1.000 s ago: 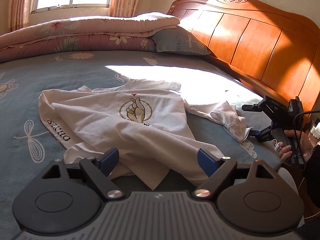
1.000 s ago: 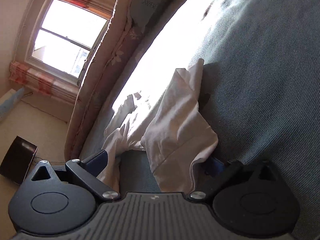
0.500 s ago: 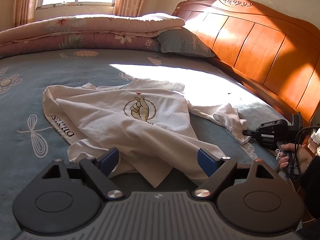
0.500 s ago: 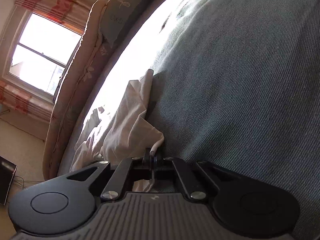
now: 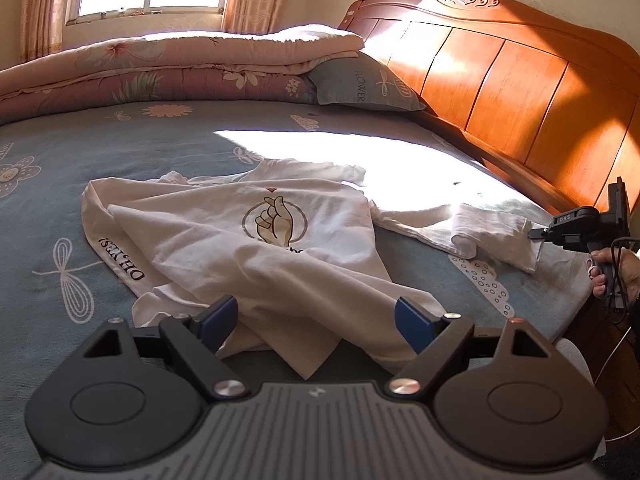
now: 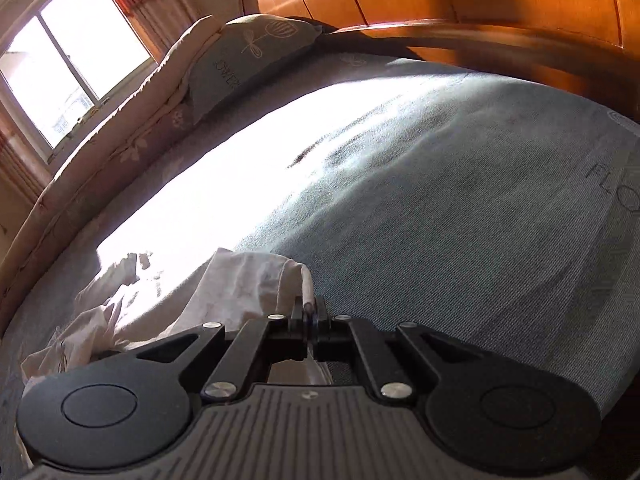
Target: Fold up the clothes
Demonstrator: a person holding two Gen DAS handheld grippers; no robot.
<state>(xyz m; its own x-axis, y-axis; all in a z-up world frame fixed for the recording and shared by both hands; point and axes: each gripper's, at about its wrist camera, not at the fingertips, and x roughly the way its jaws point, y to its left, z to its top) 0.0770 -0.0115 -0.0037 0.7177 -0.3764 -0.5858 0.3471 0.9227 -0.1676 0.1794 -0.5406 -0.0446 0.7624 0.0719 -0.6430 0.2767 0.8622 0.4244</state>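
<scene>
Now the white shirt (image 5: 240, 248) lies crumpled mid-frame on the blue bed (image 5: 48, 208); the right gripper (image 6: 307, 314) pinches its sleeve (image 6: 256, 292), while the left gripper (image 5: 316, 316) stands apart above the hem.

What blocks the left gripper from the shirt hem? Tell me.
Nothing visible. The left gripper hangs open just above the T-shirt, hem cloth right below its fingers. The right gripper is shut on the sleeve, far off.

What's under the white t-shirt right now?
The white t-shirt lies crumpled on the blue bedsheet. Nothing else shows at its edges; its folds hide whatever is beneath. The right hand-held gripper pinches its sleeve.
</scene>
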